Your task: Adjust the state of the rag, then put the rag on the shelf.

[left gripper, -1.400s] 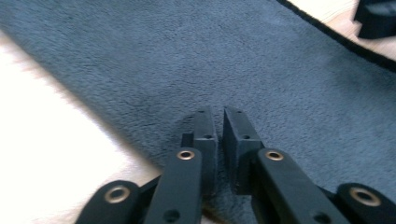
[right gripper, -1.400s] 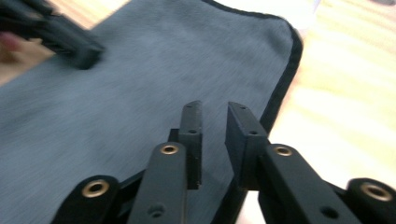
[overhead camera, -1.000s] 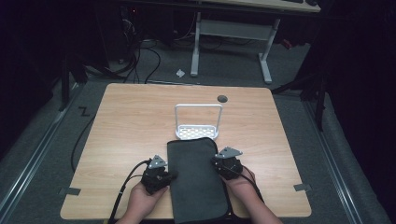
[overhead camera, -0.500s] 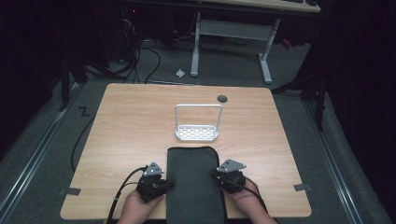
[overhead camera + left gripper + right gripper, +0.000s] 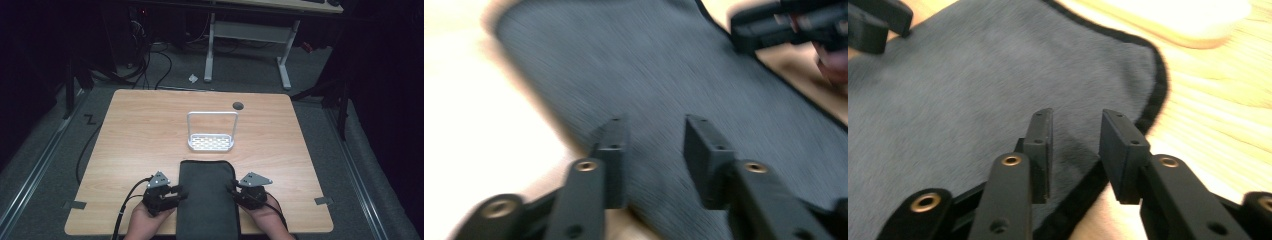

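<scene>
So the dark grey cloth (image 5: 208,200) is laid flat at the table's (image 5: 135,135) near edge, between both grippers. The left gripper (image 5: 651,150) and right gripper (image 5: 1073,145) have just been opened, jaws parted over the cloth's side edges, nothing pinched. A white rack (image 5: 212,134) is seen just beyond.

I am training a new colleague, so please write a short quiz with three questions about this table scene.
1. True or false: the dark mat hangs over the table's near edge.
2. What stands beyond the mat: A white rack, B red cup, C book?
3. Are the left gripper and right gripper clamped on the mat?

Key: 1 true. 2 A. 3 No; both jaws have just been opening, with the mat edge between them.
</scene>
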The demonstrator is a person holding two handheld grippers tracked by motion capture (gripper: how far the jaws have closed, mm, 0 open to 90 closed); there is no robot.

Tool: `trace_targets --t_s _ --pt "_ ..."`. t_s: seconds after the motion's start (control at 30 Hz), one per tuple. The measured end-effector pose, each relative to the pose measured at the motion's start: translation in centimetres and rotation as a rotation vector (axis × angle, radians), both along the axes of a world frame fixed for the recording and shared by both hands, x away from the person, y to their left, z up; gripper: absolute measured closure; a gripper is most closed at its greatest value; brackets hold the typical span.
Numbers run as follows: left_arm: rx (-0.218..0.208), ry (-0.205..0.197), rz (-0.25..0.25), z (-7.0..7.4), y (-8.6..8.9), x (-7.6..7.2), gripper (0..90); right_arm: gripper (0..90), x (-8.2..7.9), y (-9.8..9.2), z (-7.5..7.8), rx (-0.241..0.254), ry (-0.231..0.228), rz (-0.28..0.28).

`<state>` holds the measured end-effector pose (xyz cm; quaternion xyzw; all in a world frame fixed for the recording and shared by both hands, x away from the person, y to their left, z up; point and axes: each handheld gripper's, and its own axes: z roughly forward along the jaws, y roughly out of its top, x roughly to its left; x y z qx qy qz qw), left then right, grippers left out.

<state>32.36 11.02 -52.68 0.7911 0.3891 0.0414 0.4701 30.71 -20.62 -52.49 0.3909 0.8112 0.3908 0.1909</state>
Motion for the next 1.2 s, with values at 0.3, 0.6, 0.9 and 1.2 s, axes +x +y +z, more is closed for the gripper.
trace_targets --t_s 0.3,0.6,0.9,1.2 --pt "0.044 0.031 0.135 -0.3 -0.6 5.6 44.9 67.1 0.5 -0.7 0.6 0.022 -0.029 -0.067" --pt "0.000 0.081 0.216 -1.2 -1.3 7.6 68.8 65.5 0.9 -0.6 0.4 0.022 -0.049 -0.043" --pt "0.027 0.043 0.193 -1.4 -1.7 6.8 78.3 47.6 3.8 1.0 0.4 -0.020 -0.066 -0.088" --pt "0.012 0.055 0.189 -1.4 -1.5 6.9 78.2 40.6 6.3 1.8 -0.9 -0.036 0.047 -0.113"
